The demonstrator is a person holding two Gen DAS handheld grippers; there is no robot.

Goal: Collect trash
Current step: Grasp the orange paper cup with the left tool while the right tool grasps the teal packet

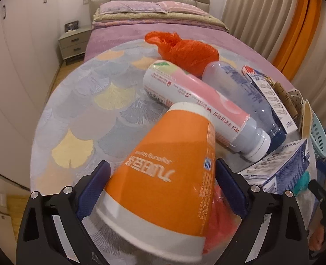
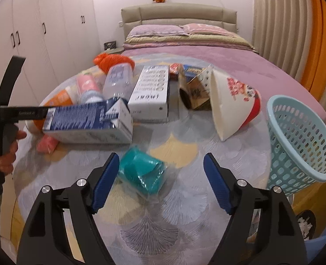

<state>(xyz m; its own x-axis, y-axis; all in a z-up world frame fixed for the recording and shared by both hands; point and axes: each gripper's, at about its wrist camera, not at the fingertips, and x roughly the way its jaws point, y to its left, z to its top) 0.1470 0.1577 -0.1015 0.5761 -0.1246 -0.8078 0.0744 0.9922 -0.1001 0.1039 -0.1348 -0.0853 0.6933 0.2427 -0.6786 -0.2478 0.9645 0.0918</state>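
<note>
On the patterned tablecloth (image 2: pixel 180 150), the left gripper (image 1: pixel 163 181) clamps an orange paper cup (image 1: pixel 167 172); the right gripper (image 2: pixel 161 176) gapes wide around a teal packet (image 2: pixel 140 172).

Cup (image 1: pixel 163 172) before bottles (image 1: pixel 198 106), basket (image 2: pixel 302 141) right of bowl (image 2: pixel 233 101)

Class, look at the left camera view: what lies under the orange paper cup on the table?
A pink-red wrapper shows beneath the orange cup on its right side. The cup covers the rest of it, so its full shape cannot be seen.
</note>
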